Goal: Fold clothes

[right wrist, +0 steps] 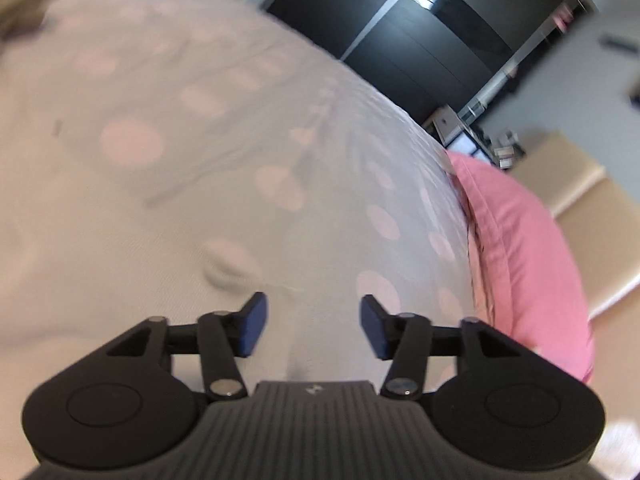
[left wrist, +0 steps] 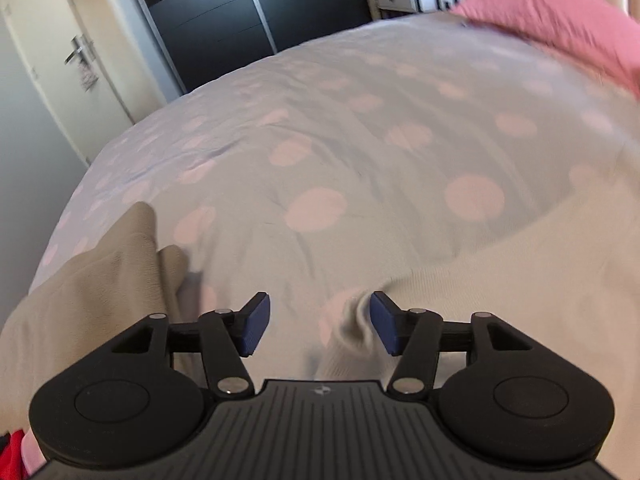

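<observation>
left gripper (left wrist: 318,326): i'm holding its fingers apart, gripping nothing, over the cream garment's (left wrist: 500,272) edge.
right gripper (right wrist: 312,326): fingers spread, empty.
cream garment: lying on the bed (left wrist: 320,128), near edge.
beige garment (left wrist: 92,280): sitting at the bed's left edge.

pink pillow (left wrist: 560,20) blurred, cut by frame edge — beige garment (left wrist: 80,292) partly behind gripper body

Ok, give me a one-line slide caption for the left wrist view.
Open left gripper hovers over a cream garment on the polka-dot duvet, beige garment at left.
</observation>
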### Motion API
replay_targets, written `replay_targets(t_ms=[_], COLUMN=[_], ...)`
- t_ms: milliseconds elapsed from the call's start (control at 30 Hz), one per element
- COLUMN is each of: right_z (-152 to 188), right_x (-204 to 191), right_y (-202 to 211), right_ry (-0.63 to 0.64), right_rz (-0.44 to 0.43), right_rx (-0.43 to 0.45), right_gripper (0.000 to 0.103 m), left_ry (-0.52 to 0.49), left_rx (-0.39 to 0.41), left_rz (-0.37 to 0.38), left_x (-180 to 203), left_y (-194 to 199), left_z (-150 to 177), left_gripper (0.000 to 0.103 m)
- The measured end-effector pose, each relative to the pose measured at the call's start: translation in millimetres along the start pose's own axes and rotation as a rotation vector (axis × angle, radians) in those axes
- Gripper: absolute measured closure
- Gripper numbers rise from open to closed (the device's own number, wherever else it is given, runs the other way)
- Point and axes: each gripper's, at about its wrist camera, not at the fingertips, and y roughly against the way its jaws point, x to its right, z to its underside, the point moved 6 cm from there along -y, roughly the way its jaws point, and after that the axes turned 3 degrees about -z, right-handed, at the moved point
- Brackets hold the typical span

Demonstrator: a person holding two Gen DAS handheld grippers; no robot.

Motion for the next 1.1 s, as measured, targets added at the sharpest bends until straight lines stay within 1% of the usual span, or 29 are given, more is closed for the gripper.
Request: replay_targets(t_ms=[100,200,267,333,433,533,600,633,667,700,733,767,800,833,867,900,933,1000,1033,1100], right_z=[1,10,20,33,53,65,72,74,77,81,84,89,92,95,97,95,92,87,86,91], right_x=[25,35,39,39,40,42,38,34,30,26,23,20,18,16,14,17,22,34,40,42], right_y=[14,30,41,51,60,61,57,54,51,47,43,38,35,31,29,34,42,53,55,51], right_ry=[-0.132,-0.209,-0.252,-0.292,-0.356,-0.443,-0.498,-0.505,-0.502,-0.501,-0.511,-0.533,-0.553,-0.573,-0.585,-0.568,-0.531,-0.496,-0.490,-0.497], right_rz=[-0.035,-0.083,-0.116,-0.153,-0.185,-0.222,-0.261,-0.268,-0.268,-0.263,-0.264,-0.276,-0.293,-0.310,-0.317,-0.282,-0.226,-0.136,-0.105,-0.107], right_rx=[-0.023,-0.043,-0.057,-0.068,-0.086,-0.096,-0.115,-0.128,-0.145,-0.164,-0.183,-0.203,-0.224,-0.245,-0.257,-0.238,-0.208,-0.166,-0.156,-0.179], right_gripper=[0.041,0.044,0.046,0.047,0.047,0.047,0.047,0.049,0.050,0.050,0.052,0.060,0.067,0.092,0.097,0.097,0.098,0.098,0.098,0.098], left_ry=[0.038,0.053,0.069,0.081,0.074,0.140,0.185,0.196,0.206,0.217,0.221,0.217,0.218,0.219,0.232,0.243,0.252,0.276,0.290,0.284], left_rx=[0.001,-0.010,-0.038,-0.069,-0.101,-0.131,-0.170,-0.184,-0.198,-0.213,-0.213,-0.216,-0.217,-0.217,-0.191,-0.159,-0.131,-0.101,-0.111,-0.139], left_rz=[0.011,0.029,0.060,0.087,0.080,0.111,0.131,0.136,0.140,0.145,0.143,0.135,0.117,0.099,0.090,0.077,0.055,0.009,0.014,0.028], left_x=[-10,-19,-20,-20,-15,-12,-8,-6,-5,-3,-1,1,0,-2,-5,-12,-20,-39,-45,-45], left_y=[19,29,35,37,36,31,24,21,17,14,12,11,11,10,15,20,25,30,29,24], left_z=[-4,-1,11,24,46,62,71,74,78,81,83,84,85,85,82,77,72,65,64,67], left_gripper=[0.048,0.047,0.047,0.047,0.047,0.048,0.057,0.068,0.072,0.074,0.081,0.097,0.100,0.101,0.101,0.101,0.101,0.101,0.101,0.101])
